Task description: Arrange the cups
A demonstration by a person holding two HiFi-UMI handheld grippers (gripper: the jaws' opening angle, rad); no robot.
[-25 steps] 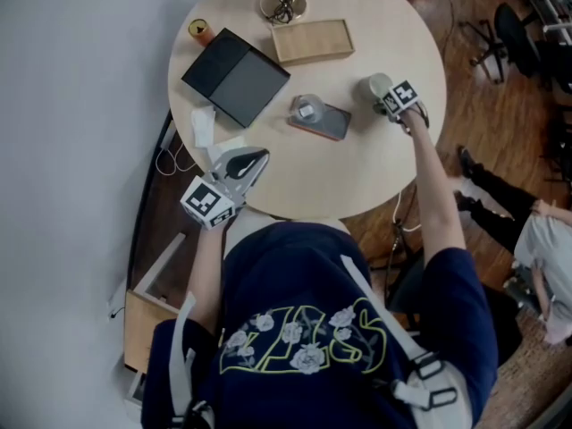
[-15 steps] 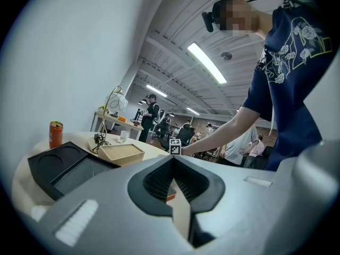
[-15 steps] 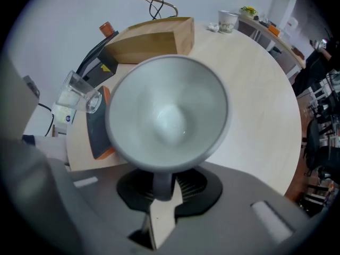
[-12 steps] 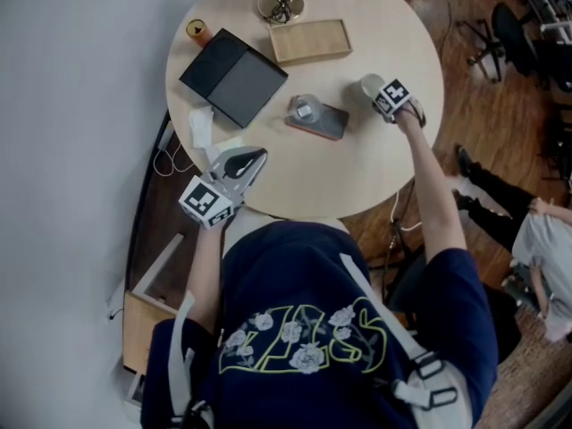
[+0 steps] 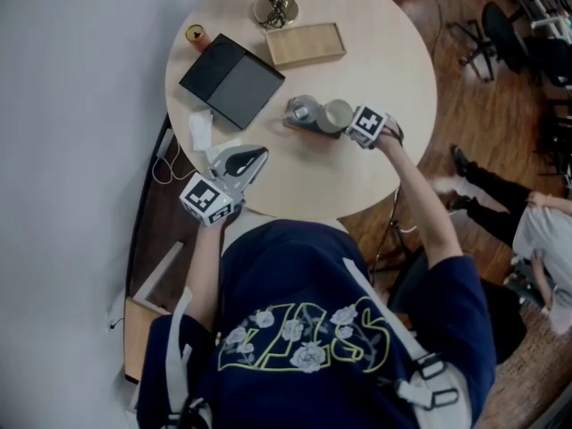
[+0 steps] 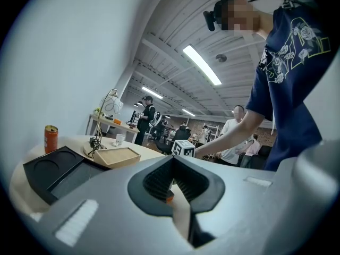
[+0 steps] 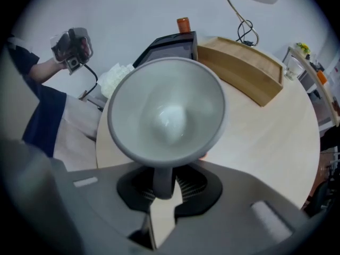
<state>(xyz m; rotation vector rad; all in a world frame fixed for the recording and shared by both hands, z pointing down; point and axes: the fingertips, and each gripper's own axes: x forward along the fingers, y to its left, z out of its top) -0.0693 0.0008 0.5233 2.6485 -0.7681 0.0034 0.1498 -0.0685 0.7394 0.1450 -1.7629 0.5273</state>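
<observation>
Since the right gripper (image 7: 163,180) pinches only the thin handle of the white cup (image 7: 167,110), its jaws having just closed on it, the cup could swivel or slip. It sits so close beside the glass (image 5: 304,109) near the table's middle that a knock might tip the glass; whether the cup rests on anything I can't tell. The left gripper (image 5: 259,155) waits at the near edge, jaws pressed together, empty. The round pale table (image 5: 393,52) also carries a wooden tray (image 5: 306,44), a black tray (image 5: 231,79) and an orange can (image 5: 195,34) toward its far-left edge; open office, wood floor, strip lights
</observation>
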